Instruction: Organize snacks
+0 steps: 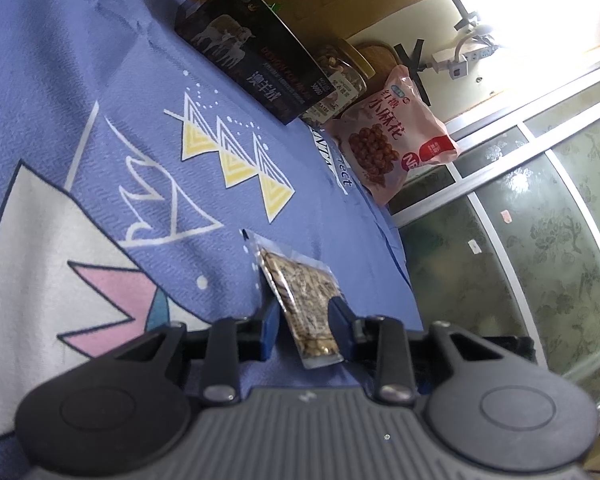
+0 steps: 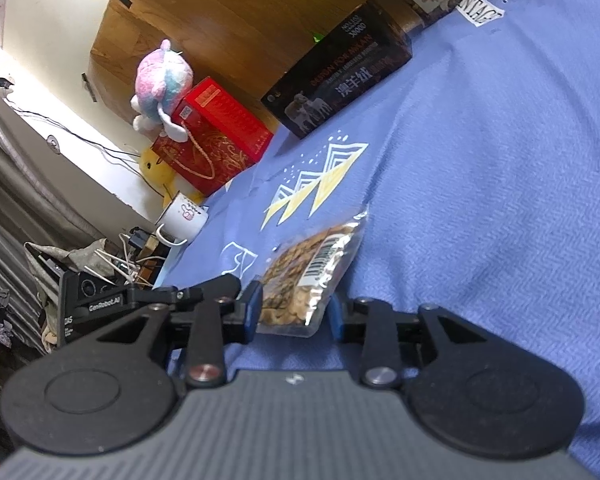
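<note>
A clear snack packet (image 1: 304, 296) lies on a blue printed cloth (image 1: 100, 80) covering the bench, seen from both ends by the two wrist cameras.

Only the left view shows a pink snack bag (image 1: 396, 140) at 1 o'clock, leaning at the cloth's far edge beside a labelled jar (image 1: 340, 80), with patterned glass doors (image 1: 520, 240) at 3 o'clock. Only the right view shows a red gift box (image 2: 216, 140) at 10 o'clock, a pastel plush toy (image 2: 164, 80) on top of it, a white mug (image 2: 182, 216) at 9 o'clock, and cables and clutter beyond the bench edge. A black box (image 1: 244, 44) printed with sheep appears in both, at 12 o'clock.

The left gripper (image 1: 304, 316) has its jaws partly apart, straddling one end of the packet; the packet stands on edge between the blue pads, nearer the right one, and firm contact cannot be confirmed. The right gripper (image 2: 294, 312) is somewhat wider, its jaws either side of the packet's other end, which bears a barcode label (image 2: 324, 260); a gap shows at the right pad.

The left gripper's body also shows in the right view at 9 o'clock.
</note>
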Tool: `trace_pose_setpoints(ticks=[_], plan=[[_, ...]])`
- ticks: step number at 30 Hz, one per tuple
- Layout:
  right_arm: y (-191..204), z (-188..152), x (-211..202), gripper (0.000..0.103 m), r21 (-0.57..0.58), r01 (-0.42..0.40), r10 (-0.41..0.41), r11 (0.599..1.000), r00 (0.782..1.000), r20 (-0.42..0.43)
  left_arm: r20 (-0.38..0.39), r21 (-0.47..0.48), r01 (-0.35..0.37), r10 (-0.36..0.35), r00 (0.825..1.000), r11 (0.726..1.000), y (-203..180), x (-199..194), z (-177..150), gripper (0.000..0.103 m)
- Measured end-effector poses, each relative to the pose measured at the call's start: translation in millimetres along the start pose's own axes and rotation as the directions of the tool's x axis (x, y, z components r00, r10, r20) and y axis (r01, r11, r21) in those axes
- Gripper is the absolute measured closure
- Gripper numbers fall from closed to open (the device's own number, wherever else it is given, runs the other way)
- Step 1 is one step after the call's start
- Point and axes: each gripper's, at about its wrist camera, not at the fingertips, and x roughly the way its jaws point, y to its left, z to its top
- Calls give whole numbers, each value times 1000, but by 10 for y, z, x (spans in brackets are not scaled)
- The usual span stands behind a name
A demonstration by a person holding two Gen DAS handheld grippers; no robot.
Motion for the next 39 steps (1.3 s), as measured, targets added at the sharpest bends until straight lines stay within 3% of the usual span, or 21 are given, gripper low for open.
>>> trace_pose_setpoints(ticks=[5,9,14,18,19,20,22,26,30,39], plan=[[92,-28,15,36,-76,-56,54,996,998,-18,-4,14,1,-1,1000,1000,-15,-2,-5,73],[178,-57,39,32,-131,-33,30,991,999,-24,2,23,6,-6,1000,1000,-13,-8,-19,73],[132,-14,8,33,-96,-20,19,995,1000,-15,-9,10,4,-4,1000,1000,-17,8,5,71],[90,-12,-17,44,-81,-4,4,997,1000,-7,-8,15,-9,9,1000,1000,-50,33,-3,71],[78,-14,-21,56,-78,7,-8,997,1000,-4,-5,21,-16,16,1000,1000,-66,35,-9,72],[52,-16,-26,77,-68,18,-19,998,1000,-4,-7,26,-20,20,1000,999,-81,44,-15,73],[-37,-17,-11,82,-24,16,-16,1000,1000,-23,-11,30,-34,34,999,999,-114,59,-31,74],[-1,25,-37,84,-39,3,-3,999,1000,-3,-17,43,-58,59,998,997,-212,75,24,74],[83,258,33,84,-82,-10,11,997,1000,15,20,115,-89,87,996,989,-418,49,261,74],[313,1440,524,83,-181,-42,55,983,996,72,144,241,-212,181,973,947,-830,263,1438,74]])
